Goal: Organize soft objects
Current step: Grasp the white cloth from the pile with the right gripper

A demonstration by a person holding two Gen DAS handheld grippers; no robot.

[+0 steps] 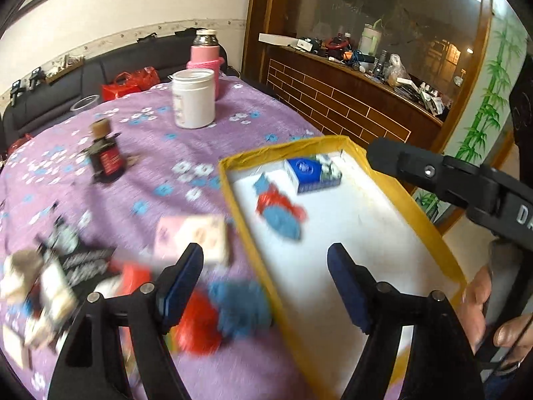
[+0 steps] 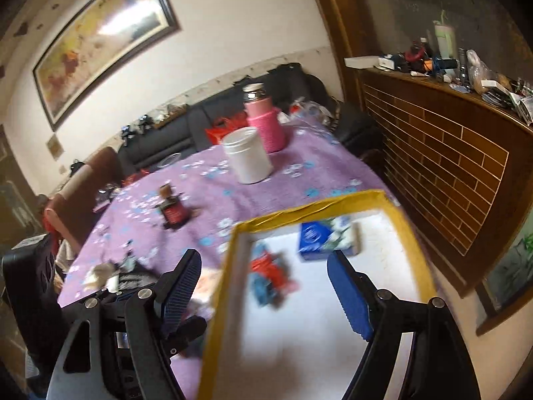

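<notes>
My left gripper stands wide with nothing between its pads, straddling the near left wall of the box. My right gripper is wide too and empty, hanging over the same box, whose wall runs up between its fingers.

The box is a shallow yellow-rimmed tray with a white floor; its long axis runs away from me and a little to the right. Inside it, ahead of the left gripper, lies a soft toy, red and blue, its long axis slanting from far left to near right; blur hides which end is which. Beyond that, near the far wall, a blue pack lies flat, with a round white emblem on its top that I cannot read. The near half of the floor is bare, open room under both grippers.

Outside the box, just under my left gripper's left finger, a second toy rests on the purple cloth, touching or nearly touching the wall. A pink block sits just ahead of that finger. Blurred cards and small boxes crowd the cloth further left; their print is unreadable.

Well ahead stand a dark bottle with a red label, a white jar and a pink flask. The right gripper's arm enters my left view from the right, showing the letters "DA"; a hand shows below it.
</notes>
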